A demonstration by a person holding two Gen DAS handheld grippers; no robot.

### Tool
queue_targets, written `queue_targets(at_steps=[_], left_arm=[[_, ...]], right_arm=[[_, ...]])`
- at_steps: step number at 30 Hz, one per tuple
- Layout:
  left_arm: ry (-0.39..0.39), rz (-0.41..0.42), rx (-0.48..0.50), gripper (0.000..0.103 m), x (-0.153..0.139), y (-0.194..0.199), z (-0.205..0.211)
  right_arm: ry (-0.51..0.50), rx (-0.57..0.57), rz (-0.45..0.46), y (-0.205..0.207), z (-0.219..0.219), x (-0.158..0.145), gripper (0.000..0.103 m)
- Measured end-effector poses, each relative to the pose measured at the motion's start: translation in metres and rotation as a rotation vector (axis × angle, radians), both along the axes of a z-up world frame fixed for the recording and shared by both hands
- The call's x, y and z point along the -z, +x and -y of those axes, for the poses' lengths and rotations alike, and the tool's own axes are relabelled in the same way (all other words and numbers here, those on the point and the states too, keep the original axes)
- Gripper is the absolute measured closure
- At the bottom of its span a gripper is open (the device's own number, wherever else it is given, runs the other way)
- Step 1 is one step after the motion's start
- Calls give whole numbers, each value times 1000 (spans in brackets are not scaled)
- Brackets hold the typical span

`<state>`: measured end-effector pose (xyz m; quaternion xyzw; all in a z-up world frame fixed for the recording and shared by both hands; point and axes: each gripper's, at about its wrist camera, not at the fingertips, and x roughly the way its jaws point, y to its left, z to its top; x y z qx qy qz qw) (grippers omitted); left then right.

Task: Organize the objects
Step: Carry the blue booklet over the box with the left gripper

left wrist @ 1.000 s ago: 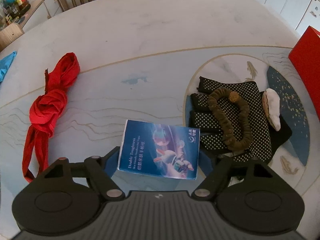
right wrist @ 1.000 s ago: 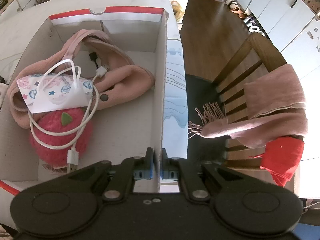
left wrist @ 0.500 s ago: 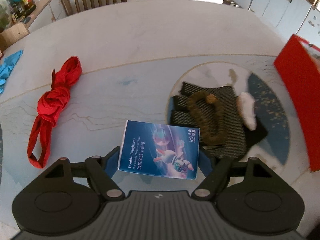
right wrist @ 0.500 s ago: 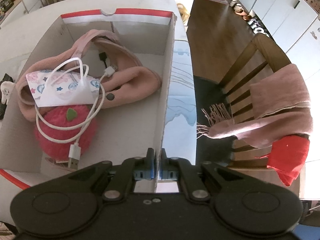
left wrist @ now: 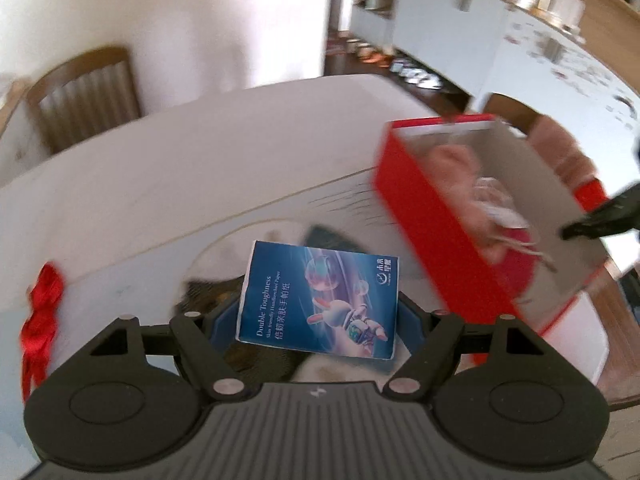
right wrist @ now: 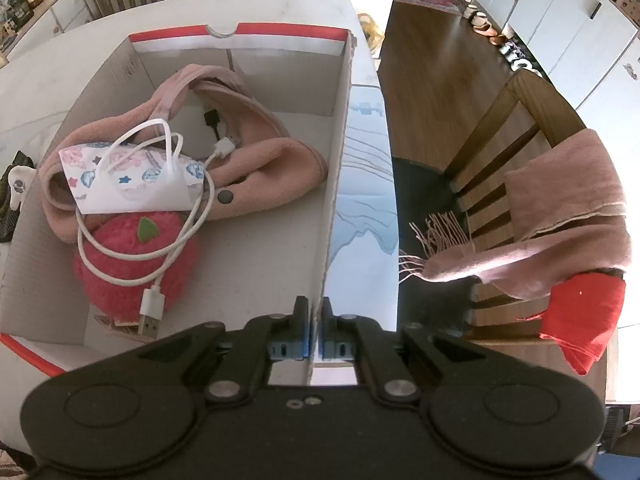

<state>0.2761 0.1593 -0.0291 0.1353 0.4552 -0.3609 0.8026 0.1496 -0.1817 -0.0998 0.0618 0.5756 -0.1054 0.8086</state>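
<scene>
My left gripper [left wrist: 318,320] is shut on a blue tissue pack [left wrist: 320,300] and holds it in the air above the table, left of the red box [left wrist: 432,216]. My right gripper [right wrist: 315,334] is shut on the right wall of that box [right wrist: 334,184]. The open box holds a pink cloth [right wrist: 256,152], a patterned face mask [right wrist: 128,180], a white USB cable [right wrist: 172,240] and a red plush fruit [right wrist: 128,264]. The right gripper shows as a dark shape in the left wrist view [left wrist: 600,216].
Dotted black gloves [left wrist: 208,292] lie under the left gripper. A red cloth strip [left wrist: 42,320] lies at the table's left. A wooden chair [right wrist: 520,140] draped with a pink scarf [right wrist: 560,216] and a red cloth [right wrist: 580,316] stands right of the table. Another chair [left wrist: 80,92] stands at the far side.
My left gripper has risen and swung right with the tissue pack, bringing the box's open top into view. The right gripper stays clamped on the box wall; the box shifted slightly.
</scene>
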Motion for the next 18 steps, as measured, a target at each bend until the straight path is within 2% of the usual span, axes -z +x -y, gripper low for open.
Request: queue_targets(at_steps=[8,18], left_arm=[[-31,15,179,25,-21,-33,68],[-16,62,320,25,-23,-48,147]], right_arm=[[0,-9,10,-2,0,0,100],[1,-14,20,-3,0,0,100]])
